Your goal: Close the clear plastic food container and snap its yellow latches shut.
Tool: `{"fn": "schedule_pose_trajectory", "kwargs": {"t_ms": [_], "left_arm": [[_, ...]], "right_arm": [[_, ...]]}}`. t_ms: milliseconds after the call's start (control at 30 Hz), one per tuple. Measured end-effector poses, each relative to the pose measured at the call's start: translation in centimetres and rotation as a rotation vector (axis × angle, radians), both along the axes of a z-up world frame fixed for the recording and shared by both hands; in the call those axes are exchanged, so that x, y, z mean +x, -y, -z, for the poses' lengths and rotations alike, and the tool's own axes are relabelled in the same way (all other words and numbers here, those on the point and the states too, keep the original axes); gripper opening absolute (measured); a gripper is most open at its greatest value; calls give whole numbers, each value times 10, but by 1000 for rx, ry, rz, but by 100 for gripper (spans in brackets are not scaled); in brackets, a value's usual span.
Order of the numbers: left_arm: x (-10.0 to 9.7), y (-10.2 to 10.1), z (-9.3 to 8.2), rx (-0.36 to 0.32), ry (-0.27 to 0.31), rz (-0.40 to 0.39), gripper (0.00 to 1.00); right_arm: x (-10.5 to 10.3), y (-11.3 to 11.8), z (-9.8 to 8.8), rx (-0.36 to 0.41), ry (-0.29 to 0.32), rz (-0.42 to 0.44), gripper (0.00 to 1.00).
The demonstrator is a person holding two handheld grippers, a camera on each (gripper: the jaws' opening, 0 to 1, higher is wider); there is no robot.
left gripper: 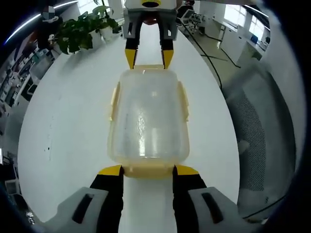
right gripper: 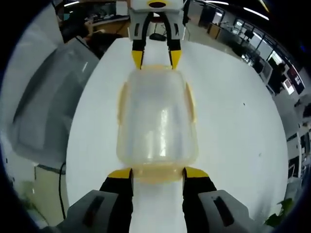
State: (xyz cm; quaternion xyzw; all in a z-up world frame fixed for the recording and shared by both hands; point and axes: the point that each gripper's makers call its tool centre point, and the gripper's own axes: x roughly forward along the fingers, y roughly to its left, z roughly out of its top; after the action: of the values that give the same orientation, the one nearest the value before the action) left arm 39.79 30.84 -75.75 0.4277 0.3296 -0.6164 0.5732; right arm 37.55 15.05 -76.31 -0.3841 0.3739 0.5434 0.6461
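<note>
Left gripper view first: the left gripper (left gripper: 148, 170) stands with its jaws spread, yellow tips right at the near end of the clear plastic food container (left gripper: 148, 119), apparently pressing the end latch rather than gripping it, though contact is hard to confirm. Opposite, at the container's far end, the right gripper (left gripper: 148, 57) comes in the same way, jaws parted, tips at the far latch. Right gripper view mirrors it: the right gripper (right gripper: 158, 173) wide at its end of the container (right gripper: 156, 116), the left gripper (right gripper: 156, 58) beyond. The container sits lid-on in the middle of the white table (left gripper: 68, 126), with yellow latches (left gripper: 183, 99) along its long sides looking down against the walls. My read: it's empty, light, stiff but slick, so it will skate if pushed from one end alone. Squeeze from both ends together, and press each latch flap near its lower edge.
</note>
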Motion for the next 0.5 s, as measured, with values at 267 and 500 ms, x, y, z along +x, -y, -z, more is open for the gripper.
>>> {"fn": "schedule_pose_trajectory", "kwargs": {"t_ms": [267, 500], "left_arm": [[0, 8, 7, 6, -14, 1, 38], [0, 9, 12, 0, -35, 1, 39]], "right_arm": [[-1, 7, 5, -4, -14, 3, 38], [0, 9, 11, 4, -32, 11, 38]]}}
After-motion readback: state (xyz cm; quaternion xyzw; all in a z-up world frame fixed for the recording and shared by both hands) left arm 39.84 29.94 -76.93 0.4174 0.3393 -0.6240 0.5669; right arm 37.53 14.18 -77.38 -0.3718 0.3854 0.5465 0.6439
